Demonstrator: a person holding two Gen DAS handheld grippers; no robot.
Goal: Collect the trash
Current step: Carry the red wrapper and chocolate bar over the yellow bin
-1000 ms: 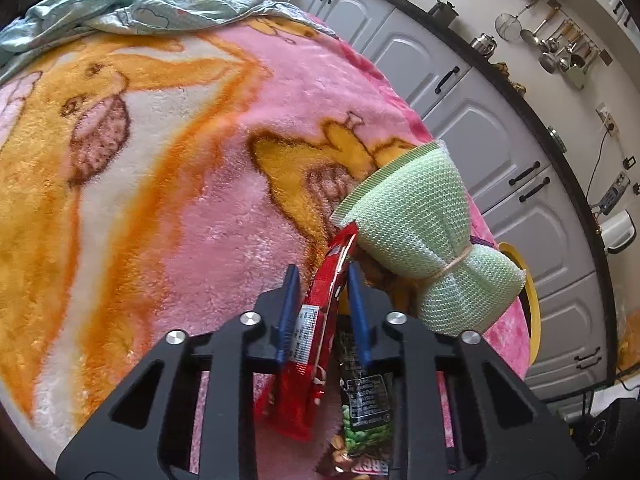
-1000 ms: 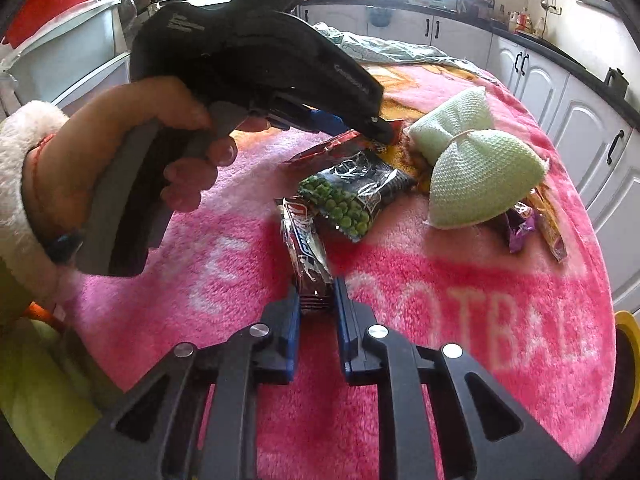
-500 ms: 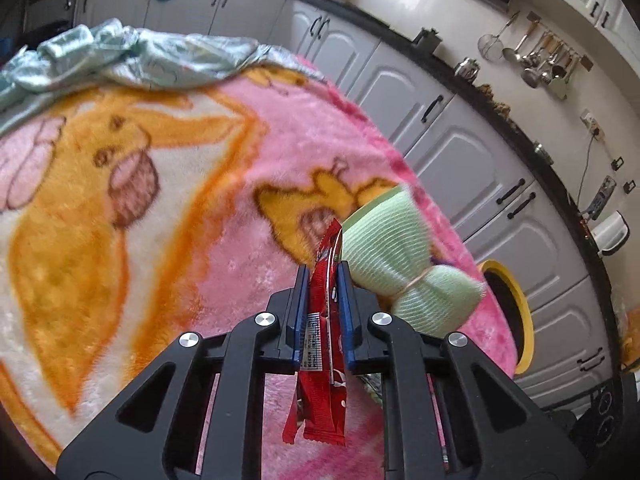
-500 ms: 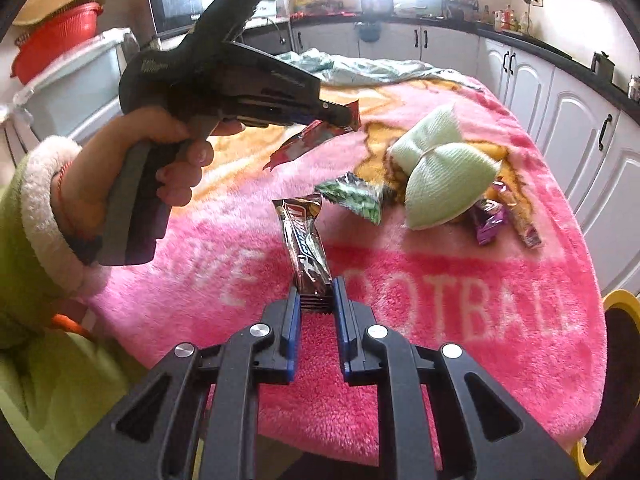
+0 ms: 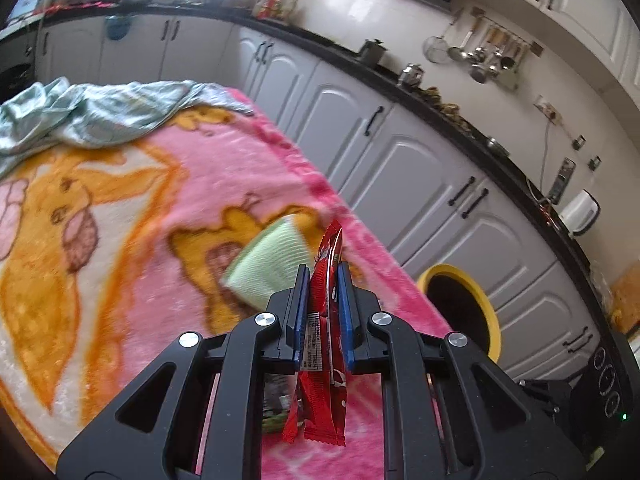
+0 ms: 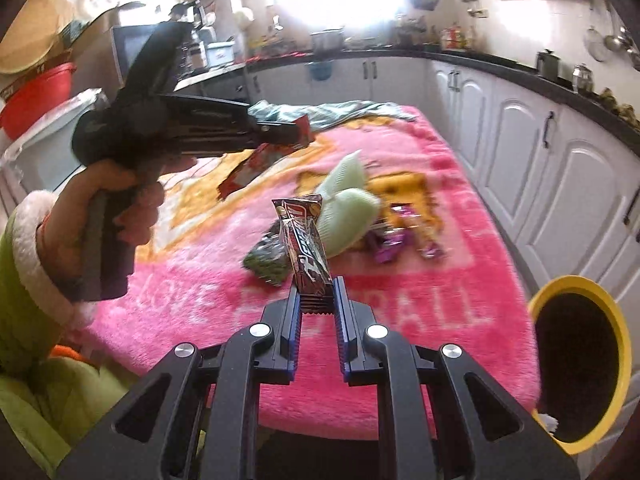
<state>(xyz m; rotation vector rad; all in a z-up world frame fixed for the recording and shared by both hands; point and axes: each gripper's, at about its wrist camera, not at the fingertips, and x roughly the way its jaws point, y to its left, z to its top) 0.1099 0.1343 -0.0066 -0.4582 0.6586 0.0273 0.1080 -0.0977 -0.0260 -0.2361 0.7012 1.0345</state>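
Left gripper [image 5: 323, 280]: clamped on red wrapper [image 5: 326, 320].
Right gripper [image 6: 316, 296]: pinching brown bar wrapper [image 6: 306, 252].
Advice: release only above yellow bin [image 6: 576, 364] (floor-level, beside table).

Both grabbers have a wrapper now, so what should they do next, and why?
Probably carry them over the yellow bin and let go. The left gripper is shut on the red wrapper, the right gripper on the brown snack bar wrapper, both lifted off the pink blanket, and the bin stands open beside it.
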